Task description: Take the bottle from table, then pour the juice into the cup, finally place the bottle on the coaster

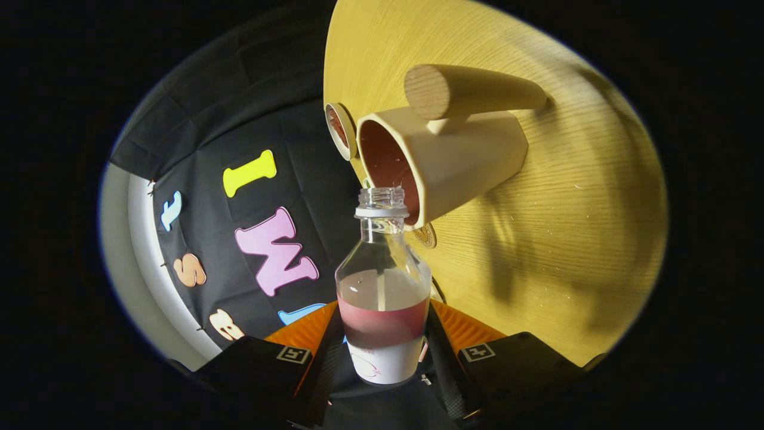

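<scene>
Gripper view: one bottle (382, 286), clear, cap off, is held between the fingers (382, 358), which are closed on its lower body from both sides. Pink juice (382, 325) is seen in its lower half, level well short of the neck. One cup (441, 164), cream outside and reddish inside, with a thick wooden handle (468, 89), is seen at 12 o'clock from the bottle, its mouth just beyond the bottle's open neck. One round coaster (340, 130) lies at 11 o'clock from the cup, near the edge of the yellow worktop (567, 239). A second small disc (426, 235) is noted under the cup's rim. Stage judged: bottle tilted toward the cup, pour not visibly begun. Risks: juice could be spilled onto the worktop if the neck is not kept over the cup mouth; the cup could be knocked by the neck.
</scene>
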Action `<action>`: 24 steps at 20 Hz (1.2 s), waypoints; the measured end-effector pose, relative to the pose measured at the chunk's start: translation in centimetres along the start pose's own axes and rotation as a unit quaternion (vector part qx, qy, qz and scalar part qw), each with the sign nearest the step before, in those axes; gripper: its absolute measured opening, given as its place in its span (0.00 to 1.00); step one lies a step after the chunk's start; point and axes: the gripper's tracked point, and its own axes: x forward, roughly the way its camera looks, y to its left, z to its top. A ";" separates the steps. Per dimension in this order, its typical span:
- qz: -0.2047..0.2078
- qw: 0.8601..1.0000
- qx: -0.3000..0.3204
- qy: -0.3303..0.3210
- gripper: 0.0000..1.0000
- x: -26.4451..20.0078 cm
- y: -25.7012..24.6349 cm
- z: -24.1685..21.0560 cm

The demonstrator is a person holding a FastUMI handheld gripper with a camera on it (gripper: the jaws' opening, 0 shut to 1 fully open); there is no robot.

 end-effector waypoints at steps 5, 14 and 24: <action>-0.005 1.000 0.018 0.008 0.76 -0.1 0.8 -0.2; -0.006 0.998 0.060 0.009 0.76 -0.4 2.1 -0.6; -0.008 0.994 0.111 0.015 0.76 -1.1 3.2 -0.8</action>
